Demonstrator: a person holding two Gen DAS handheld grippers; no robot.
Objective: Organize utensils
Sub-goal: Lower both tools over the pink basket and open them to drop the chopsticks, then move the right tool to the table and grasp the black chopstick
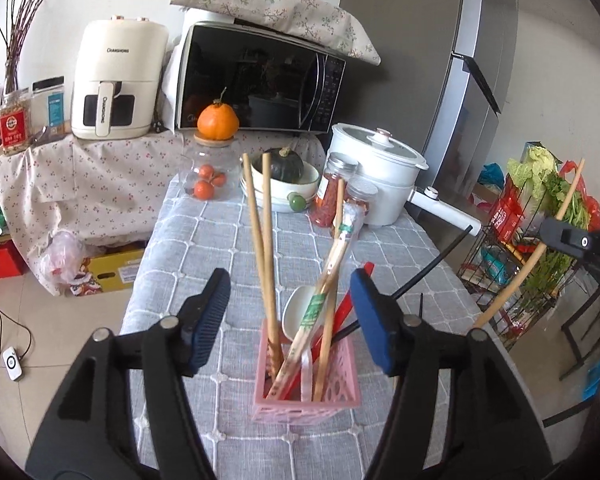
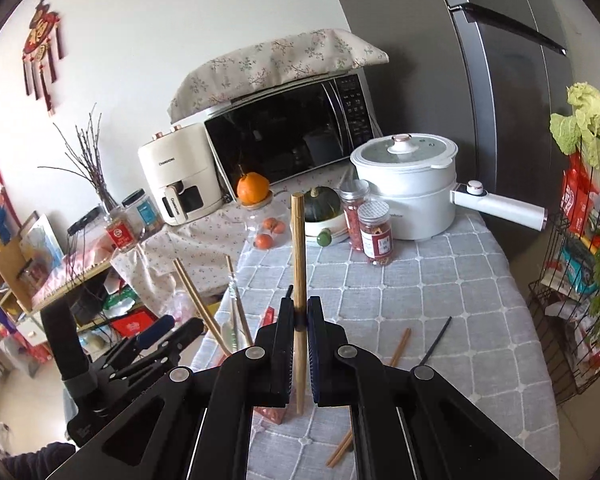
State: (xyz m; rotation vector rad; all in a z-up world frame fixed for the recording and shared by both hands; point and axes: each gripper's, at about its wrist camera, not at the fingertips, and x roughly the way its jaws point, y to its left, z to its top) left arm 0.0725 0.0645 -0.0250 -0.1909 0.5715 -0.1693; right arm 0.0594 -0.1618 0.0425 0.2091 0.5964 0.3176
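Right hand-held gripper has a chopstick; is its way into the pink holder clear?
Probably not yet: the open left hand-held gripper straddles the pink holder, crowding the approach. The right hand-held gripper, shut on the wooden chopstick, would likely need it withdrawn.

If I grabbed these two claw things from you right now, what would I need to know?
Left gripper: open, empty, hovering over the pink basket.
Right gripper: shut on one wooden chopstick, held upright above the table.
Done: the basket already holds two wooden chopsticks, a wrapped pair, a white spoon, and red and black sticks.
Left: drop the held chopstick into the basket, then collect the loose brown chopsticks and the black chopstick lying on the tablecloth.
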